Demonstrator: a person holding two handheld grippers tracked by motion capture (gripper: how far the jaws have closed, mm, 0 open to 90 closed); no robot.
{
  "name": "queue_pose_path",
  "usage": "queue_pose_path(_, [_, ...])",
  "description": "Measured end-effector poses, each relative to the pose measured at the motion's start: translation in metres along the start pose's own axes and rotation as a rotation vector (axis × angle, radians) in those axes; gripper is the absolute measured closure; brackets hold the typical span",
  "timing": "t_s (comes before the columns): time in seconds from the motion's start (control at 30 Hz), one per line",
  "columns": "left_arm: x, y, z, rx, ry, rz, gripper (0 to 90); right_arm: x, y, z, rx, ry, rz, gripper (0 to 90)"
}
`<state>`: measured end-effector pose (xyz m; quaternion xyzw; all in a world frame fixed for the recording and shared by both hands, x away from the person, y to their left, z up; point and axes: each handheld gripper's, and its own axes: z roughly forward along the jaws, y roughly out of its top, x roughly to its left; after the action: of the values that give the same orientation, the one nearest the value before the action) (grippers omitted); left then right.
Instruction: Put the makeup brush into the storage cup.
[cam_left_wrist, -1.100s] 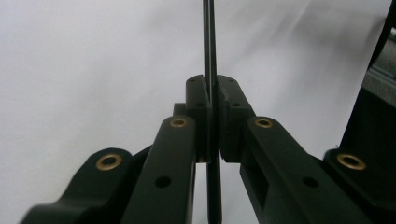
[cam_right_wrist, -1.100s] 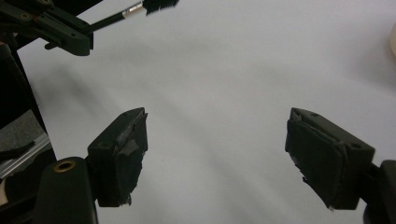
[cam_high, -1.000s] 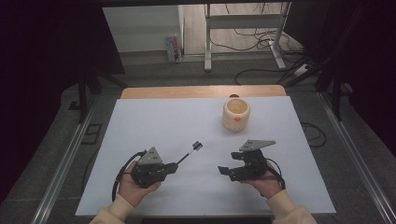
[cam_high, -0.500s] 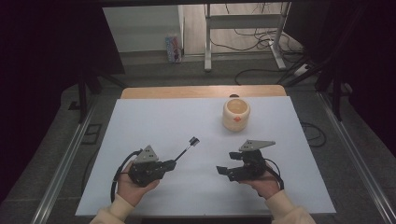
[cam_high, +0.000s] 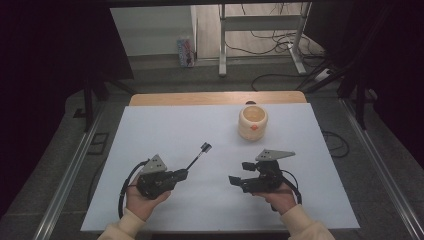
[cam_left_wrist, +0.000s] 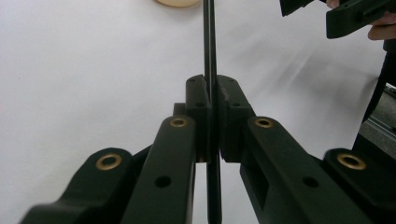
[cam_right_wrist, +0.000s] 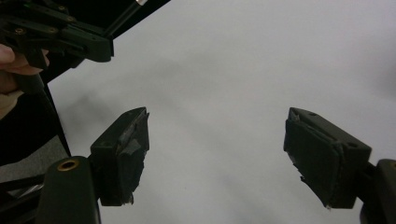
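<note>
My left gripper (cam_high: 181, 174) lies low over the white table, held in the person's left hand. It is shut on a thin black stick (cam_high: 196, 159) that slants up and right to a small dark head (cam_high: 205, 147). In the left gripper view the stick (cam_left_wrist: 208, 42) runs straight out from between the pressed pads of my left gripper (cam_left_wrist: 212, 93). My right gripper (cam_high: 240, 173), in the person's right hand, points left toward the other one. Its jaws stand wide open over bare table in the right gripper view (cam_right_wrist: 217, 149), with nothing between them.
A beige cup (cam_high: 252, 121) with a red mark stands at the back right of the white table top (cam_high: 165, 125). A wooden strip (cam_high: 215, 98) edges the far side. Metal rails run along both sides, and cables lie on the floor beyond.
The stick's head has swung slightly up and left in the high view. Both hands have kept their places.
</note>
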<state>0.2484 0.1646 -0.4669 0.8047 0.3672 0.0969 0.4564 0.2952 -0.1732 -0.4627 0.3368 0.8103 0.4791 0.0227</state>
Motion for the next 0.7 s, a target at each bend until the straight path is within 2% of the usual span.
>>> queue_pose_path(0.43, [-0.0002,0.0001,0.0021,0.011,-0.001,0.003,85.3,0.0018,-0.001,0.0032,0.013,-0.006,-0.016,22.7])
queue_pose_path(0.7, [-0.0027,0.0016,0.0023,-0.013,0.005,-0.001,85.4,0.0036,0.0,0.0047,0.0,0.0,-0.009,22.7])
